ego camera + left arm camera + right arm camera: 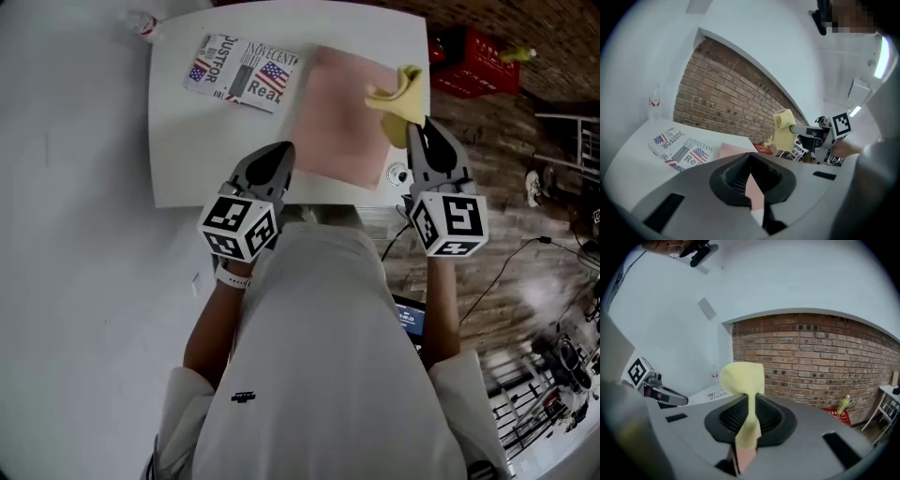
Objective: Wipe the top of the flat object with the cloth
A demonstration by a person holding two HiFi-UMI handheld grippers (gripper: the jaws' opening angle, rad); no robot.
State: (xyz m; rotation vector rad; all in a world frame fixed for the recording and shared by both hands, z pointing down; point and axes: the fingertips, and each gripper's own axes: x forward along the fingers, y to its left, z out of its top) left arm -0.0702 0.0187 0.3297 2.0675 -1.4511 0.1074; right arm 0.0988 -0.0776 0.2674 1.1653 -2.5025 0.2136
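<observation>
Right gripper (417, 128) pinches yellow cloth (397, 94), held above pink flat object (337, 122); left gripper (281, 152) pressed together, empty; wiping seemingly not yet begun.

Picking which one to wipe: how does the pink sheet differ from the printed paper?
The pink sheet is plain; the printed paper carries flags and lettering. The pink sheet is larger than the printed paper. The right gripper holds the yellow cloth at the pink sheet's right edge, away from the printed paper. Both lie flat on the white table.
</observation>
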